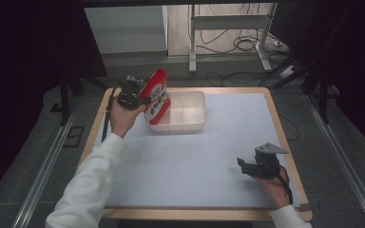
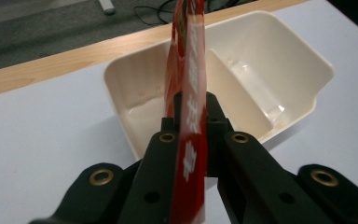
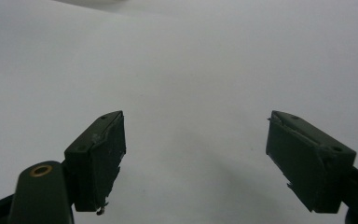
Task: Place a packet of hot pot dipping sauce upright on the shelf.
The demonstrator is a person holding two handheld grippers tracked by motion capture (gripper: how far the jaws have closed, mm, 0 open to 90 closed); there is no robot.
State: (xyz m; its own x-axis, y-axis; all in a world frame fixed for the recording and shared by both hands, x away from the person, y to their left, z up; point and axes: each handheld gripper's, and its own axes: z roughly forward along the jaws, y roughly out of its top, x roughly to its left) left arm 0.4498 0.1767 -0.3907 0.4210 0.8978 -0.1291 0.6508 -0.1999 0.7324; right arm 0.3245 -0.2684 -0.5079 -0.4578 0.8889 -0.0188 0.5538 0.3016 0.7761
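Red snack packet [image 1: 157,95], judged light, crinkly and slippery, pinched at its edge by the closed left claw [image 2: 192,116] above the cream tray [image 1: 197,124]; right claw [image 3: 193,154] gapes empty.

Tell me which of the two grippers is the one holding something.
The left gripper, raised at the white divided tray's left end, is clamped on a red packet. The right gripper rests low near the table's right edge, jaws spread with nothing between them.
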